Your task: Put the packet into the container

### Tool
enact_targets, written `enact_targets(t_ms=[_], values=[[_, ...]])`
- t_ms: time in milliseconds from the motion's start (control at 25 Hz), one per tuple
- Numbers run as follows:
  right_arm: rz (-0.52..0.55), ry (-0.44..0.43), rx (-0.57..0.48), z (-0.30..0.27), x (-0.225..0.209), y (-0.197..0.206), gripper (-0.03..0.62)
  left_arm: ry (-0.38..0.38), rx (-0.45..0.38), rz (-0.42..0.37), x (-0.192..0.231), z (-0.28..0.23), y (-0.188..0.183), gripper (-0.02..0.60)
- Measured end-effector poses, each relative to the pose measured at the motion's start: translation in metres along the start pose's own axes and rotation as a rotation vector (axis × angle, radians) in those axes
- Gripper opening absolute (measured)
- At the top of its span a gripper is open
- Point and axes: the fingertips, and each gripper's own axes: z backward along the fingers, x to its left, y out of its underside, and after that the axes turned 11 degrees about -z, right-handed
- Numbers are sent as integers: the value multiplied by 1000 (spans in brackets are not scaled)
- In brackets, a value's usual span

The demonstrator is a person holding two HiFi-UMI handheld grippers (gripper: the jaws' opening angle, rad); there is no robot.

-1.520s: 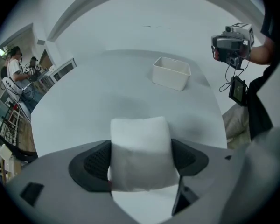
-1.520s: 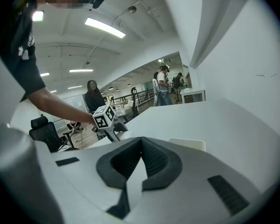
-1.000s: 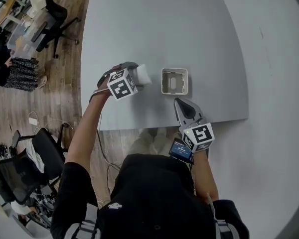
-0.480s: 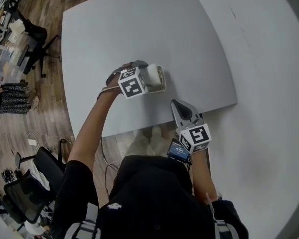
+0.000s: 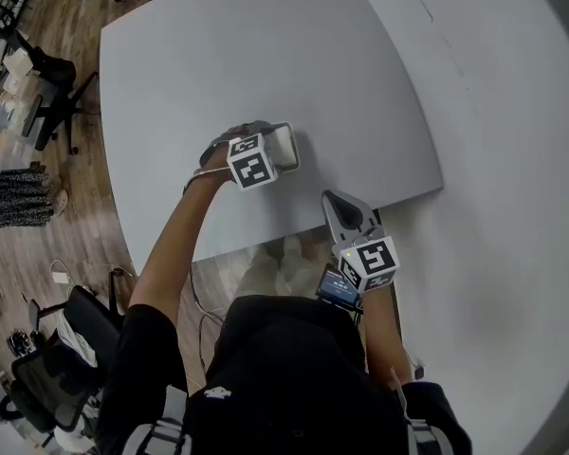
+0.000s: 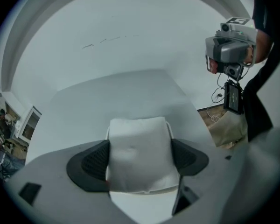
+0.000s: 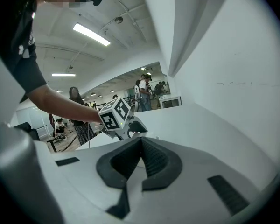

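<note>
Left gripper (image 6: 140, 164): jaws wide, pads clamped on both sides of the white packet (image 6: 137, 143).

Change: a second ago the packet hung at 9 o'clock of the container, clear of it. It is now directly over the container (image 6: 169, 126), with only a sliver of rim showing around the packet. Grip width is unchanged.

Right gripper (image 7: 141, 160): jaws together, empty, parked at 5 o'clock of the container by the table (image 5: 266, 55) edge.

Reading: carry done, alignment looks good. Cannot tell whether the packet's lower end is already past the rim. Remaining: lower, then release.
</note>
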Motion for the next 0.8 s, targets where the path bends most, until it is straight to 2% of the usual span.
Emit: enact_targets(t_ms=[160,320,440,560,640,720,800], values=[[-1,-4,0,1,-4,1,21,-61,-3,20,10,-3,2,407],[3,-3,8,-1,-1,-6,21,-59,-58,88,16,8,0,407],[5,-5,5,0,4,-7,21,-86,-91,136,18,20,2,405],[11,-10,-7,7,7,-5,21,-130,-157,206,8,41,-1,388],[19,-17,-20,9,11,-9,21,-192,-214,265,4,62,-1,308],[30,-28,-33,8,16,-16,21,-268,-268,325,0,85,2,193],[43,-43,-49,7,22,-25,21,-338,-323,389,-7,108,5,122]])
